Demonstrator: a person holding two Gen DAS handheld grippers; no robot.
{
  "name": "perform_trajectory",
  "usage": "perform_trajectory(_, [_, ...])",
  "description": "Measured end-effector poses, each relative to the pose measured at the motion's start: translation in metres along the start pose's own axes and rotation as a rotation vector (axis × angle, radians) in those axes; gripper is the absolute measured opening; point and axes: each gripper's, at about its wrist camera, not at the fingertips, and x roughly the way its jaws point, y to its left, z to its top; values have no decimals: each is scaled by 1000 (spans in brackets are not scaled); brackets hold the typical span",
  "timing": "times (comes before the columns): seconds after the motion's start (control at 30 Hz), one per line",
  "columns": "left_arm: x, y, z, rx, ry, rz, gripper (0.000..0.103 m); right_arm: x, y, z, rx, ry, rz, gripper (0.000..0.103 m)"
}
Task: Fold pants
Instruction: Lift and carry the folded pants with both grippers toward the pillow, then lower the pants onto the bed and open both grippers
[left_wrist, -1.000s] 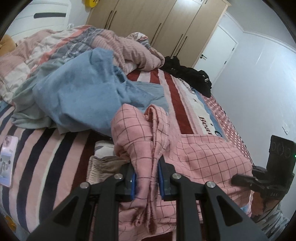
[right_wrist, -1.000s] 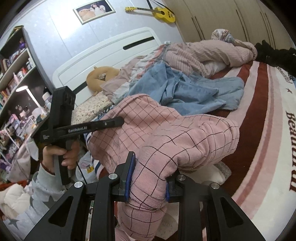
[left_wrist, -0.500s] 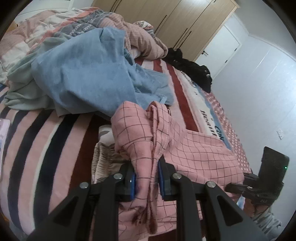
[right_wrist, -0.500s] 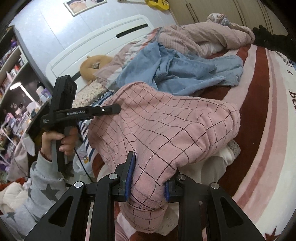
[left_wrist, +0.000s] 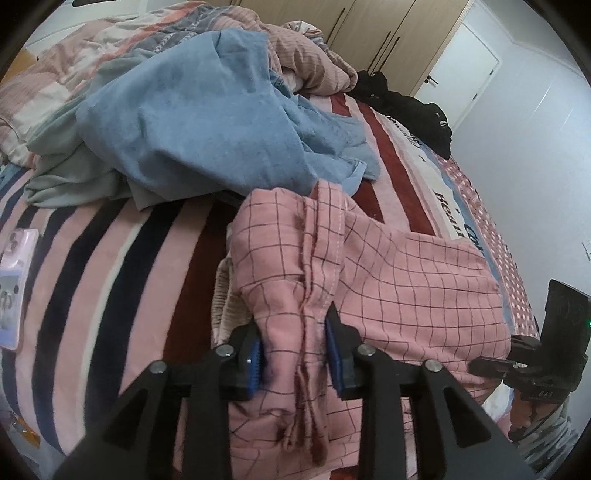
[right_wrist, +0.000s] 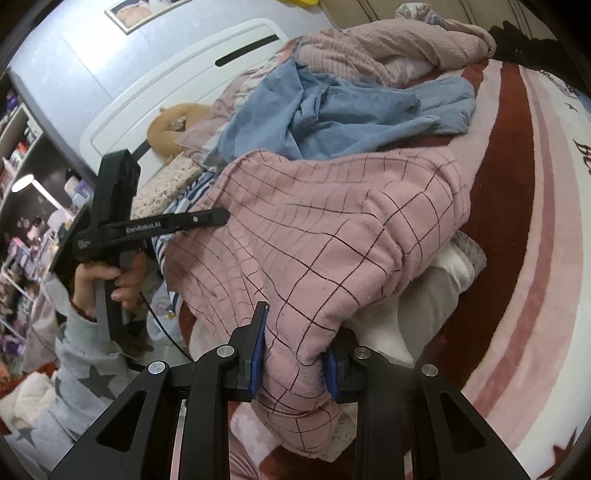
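The pink checked pants (left_wrist: 399, 288) lie bunched at the near edge of the bed, draped over a small stack of folded clothes (left_wrist: 225, 295). My left gripper (left_wrist: 295, 350) is shut on a bunched edge of the pants. My right gripper (right_wrist: 291, 358) is shut on another thick fold of the same pants (right_wrist: 332, 229). In the right wrist view the left gripper (right_wrist: 221, 218) shows at the pants' far left side. In the left wrist view the right gripper's body (left_wrist: 532, 354) shows at the far right.
A blue garment (left_wrist: 207, 110) and a pale green one (left_wrist: 66, 173) are heaped behind the pants on the striped blanket (left_wrist: 110, 258). A pink quilt (right_wrist: 388, 40) and black clothes (left_wrist: 413, 107) lie further back. A phone (left_wrist: 14, 288) lies at the left. Shelves (right_wrist: 22, 155) stand beside the bed.
Both grippers have moved forward and down over the bed with the pants. The pants now lie lower and spread wider over the folded stack.
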Motion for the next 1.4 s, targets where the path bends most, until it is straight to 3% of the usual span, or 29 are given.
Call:
perform_trajectory(0.13, [-16, -1, 2, -2, -37, 36, 34, -5, 3, -2, -15, -5, -26, 27])
perform_trajectory(0.27, [-47, -10, 9, 29, -124, 56, 34, -30, 7, 1, -54, -56, -92, 34])
perform_trajectory(0.4, [-65, -24, 18, 49, -179, -47, 34, -65, 14, 13, -121, -171, -183, 36])
perform_trajectory(0.57, [-29, -32, 19, 74, -93, -44, 34, -60, 21, 28, -134, -166, -68, 36])
perform_trajectory(0.77, [12, -4, 10, 4, -21, -47, 34, -18, 7, 24, -134, -81, -115, 34])
perform_trajectory(0.97, [28, -2, 14, -19, -9, -46, 34, 1, -21, 26, -70, -52, -101, 34])
perform_trajectory(1.27, [25, -11, 13, -18, -19, -11, 34, 5, -23, 25, -67, -56, -110, 34])
perform_trajectory(1.33, [19, -18, 9, -9, -29, 18, 38, 2, -20, 24, -74, -61, -108, 35])
perform_trajectory(1.4, [15, -26, 5, 7, -37, 40, 50, -2, -16, 21, -94, -70, -116, 37])
